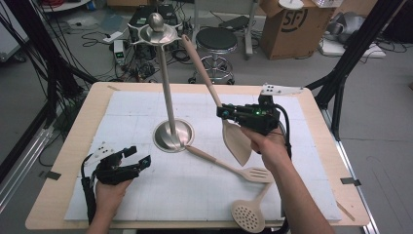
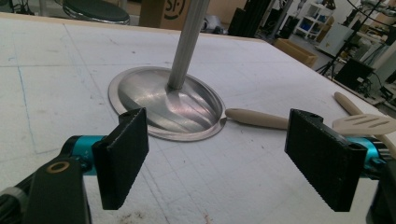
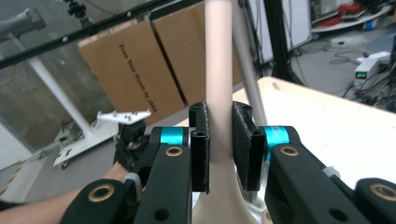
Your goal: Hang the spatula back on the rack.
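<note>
Right now the spatula (image 1: 229, 122) is lifted off the surface (image 1: 302, 195), its handle slanting up toward the crown (image 1: 157, 33) of the steel stand (image 1: 173, 135) and its broad blade hanging low by the person's right hand (image 1: 268, 146). The right gripper (image 1: 225, 113) has its jaws closed on the handle just above the blade, both pads pressed against the shaft in the right gripper view (image 3: 219, 135). My guess is the handle end is being brought to a hook on the crown; with the grip so low, the long handle could swing, miss the hook or knock the thin pole (image 2: 184, 46) and rock the stand. Beside the stand's base lie a slotted turner (image 1: 234, 168), its handle tip touching the base rim, and a skimmer (image 1: 248, 214) near the front edge. The left gripper (image 1: 139, 158) rests on the surface at the left, jaws wide apart and empty, facing the base (image 2: 163, 105).
</note>
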{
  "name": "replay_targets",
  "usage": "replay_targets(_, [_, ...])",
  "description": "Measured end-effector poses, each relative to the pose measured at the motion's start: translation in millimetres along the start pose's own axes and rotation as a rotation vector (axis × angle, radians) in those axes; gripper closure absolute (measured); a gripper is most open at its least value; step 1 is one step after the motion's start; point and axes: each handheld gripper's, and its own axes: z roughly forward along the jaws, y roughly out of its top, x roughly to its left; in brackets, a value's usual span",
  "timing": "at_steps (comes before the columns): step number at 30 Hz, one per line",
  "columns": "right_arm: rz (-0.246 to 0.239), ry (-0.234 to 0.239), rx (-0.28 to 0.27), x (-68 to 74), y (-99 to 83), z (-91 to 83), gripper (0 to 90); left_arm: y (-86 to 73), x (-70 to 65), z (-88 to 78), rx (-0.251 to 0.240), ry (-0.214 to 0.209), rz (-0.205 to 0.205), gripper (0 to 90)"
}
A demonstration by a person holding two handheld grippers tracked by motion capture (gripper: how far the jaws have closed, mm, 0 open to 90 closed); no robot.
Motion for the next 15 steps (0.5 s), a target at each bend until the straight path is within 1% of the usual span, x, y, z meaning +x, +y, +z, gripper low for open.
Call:
replay_targets(6, [-0.022, 0.014, 0.024, 8.4, -6.9, 8.6, 78.9, 0.2, -0.3, 0.0, 0.003, -0.003, 0.005, 22.3])
replay_targets(8, [-0.040, 0.006, 0.031, 12.4, -8.9, 12.4, 78.8, 0.2, -0.3, 0.0, 0.003, -0.003, 0.005, 22.3])
replay_targets(11, [-0.082, -0.041, 0.049, 15.4, -10.1, 18.2, 78.8, 0.1, -0.3, -0.1, 0.000, -0.002, 0.004, 22.3])
replay_targets(13, [-0.106, -0.083, 0.060, 17.3, -10.0, 22.4, 78.8, 0.1, -0.2, -0.2, 0.000, -0.001, 0.003, 22.3])
replay_targets(15, [-0.123, -0.112, 0.072, 19.1, -10.3, 26.7, 78.7, 0.2, -0.1, -0.3, 0.001, -0.002, 0.003, 22.3])
